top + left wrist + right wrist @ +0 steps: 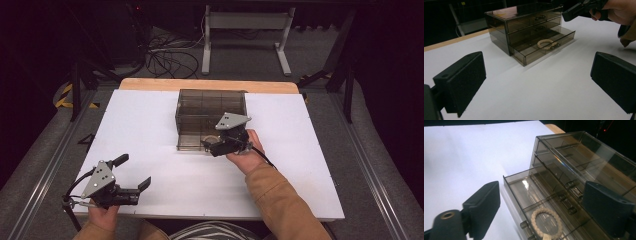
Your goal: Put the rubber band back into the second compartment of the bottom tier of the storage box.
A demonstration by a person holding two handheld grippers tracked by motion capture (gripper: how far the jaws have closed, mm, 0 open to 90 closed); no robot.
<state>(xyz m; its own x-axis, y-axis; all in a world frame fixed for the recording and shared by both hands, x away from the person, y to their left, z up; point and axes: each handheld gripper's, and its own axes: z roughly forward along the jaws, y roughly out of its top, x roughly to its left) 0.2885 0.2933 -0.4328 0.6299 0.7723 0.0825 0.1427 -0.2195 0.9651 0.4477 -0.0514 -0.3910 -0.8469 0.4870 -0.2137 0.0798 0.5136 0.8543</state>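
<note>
Counting from the near edge of the table [150,130]: two hand-held grippers, one drawer organiser, one bracelet.

Left hand-held gripper [134,172] sits nearest, at the front left corner of the white table, held in one hand [102,216]. Its two black jaws stand wide apart with nothing between them; in the left gripper view both pads frame bare table surface.

Right hand-held gripper [210,146] is farther in, at mid-table, held by the other hand [247,150] in a tan sleeve [280,200]. Its jaws are apart, not pressing on anything, and hang just above the front of the open drawer. Each hand-held gripper carries one grey three-cornered plate on top.

One smoky transparent drawer organiser [210,112] stands beyond, toward the far middle of the table. Three drawer tiers are visible in the left gripper view; the lowest drawer [541,200] is pulled out toward the person, the two above are pushed in.

One cream beaded bracelet [546,222] lies flat on the floor of the open lowest drawer, near its front wall, in a divided compartment, free of both hand-held grippers.

Beyond the table: one white frame stand [247,37] and loose cables [170,60] on the floor.
</note>
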